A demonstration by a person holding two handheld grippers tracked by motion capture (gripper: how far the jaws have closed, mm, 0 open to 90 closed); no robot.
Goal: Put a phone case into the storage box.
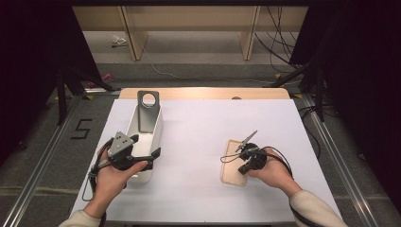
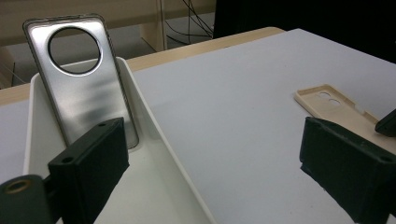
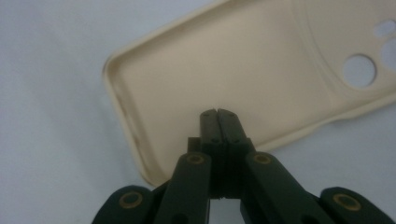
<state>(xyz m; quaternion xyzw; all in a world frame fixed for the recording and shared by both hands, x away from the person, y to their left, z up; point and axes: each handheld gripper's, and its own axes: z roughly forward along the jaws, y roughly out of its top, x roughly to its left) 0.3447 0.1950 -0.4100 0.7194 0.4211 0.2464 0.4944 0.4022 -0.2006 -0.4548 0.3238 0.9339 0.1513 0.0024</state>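
Grey floor [image 1: 38,156], wooden shelving [image 1: 189,19] behind

Each hand carries a black two-jaw gripper. The left gripper [image 1: 144,147] has a grey three-cornered plate on top, dotted with what look like small dark screw holes, though the high view is too coarse to be sure. A thin black cable loops from its rear past the wrist. Its jaws are blocky black pads with small round holes in their upper faces. The right gripper [image 1: 242,168] has a silvery plate on top and trails a looping black cable. Its links are matte black with brass-coloured pivot rings. Both forearms wear cream-coloured sleeves.
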